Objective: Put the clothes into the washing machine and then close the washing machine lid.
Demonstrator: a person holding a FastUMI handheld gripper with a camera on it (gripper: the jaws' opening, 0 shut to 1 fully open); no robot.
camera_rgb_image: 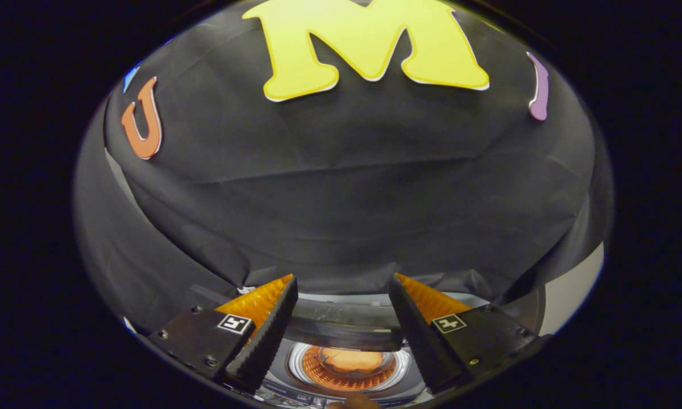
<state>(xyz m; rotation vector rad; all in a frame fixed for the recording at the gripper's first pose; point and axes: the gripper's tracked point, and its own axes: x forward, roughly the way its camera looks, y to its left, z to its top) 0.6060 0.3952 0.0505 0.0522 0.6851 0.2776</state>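
A: What is the claw [344, 287] doing?

B: Its two fingers [264, 324] stand spread apart, with a wide gap between the tips. A dark, curved edge runs across that gap, from one finger to the other. That looks like the raised lid [344, 329] of the washing machine [295, 372], though the view is too bent here to be sure. Whether the fingers actually touch it I cannot tell; they are not pressing together on anything.

A: And the clothes?

B: Below that dark edge, between the fingers and lower down, the round drum [349, 366] of the machine lies open. It has a bright ring about its mouth, and inside sits an orange lump of cloth, the clothes [349, 359].

A: What lies beyond?

B: Past the fingertips hangs the black cloth wall [341, 187] of the booth, creased and draped, with a pale strip of bare wall [571, 289] off to the right of it
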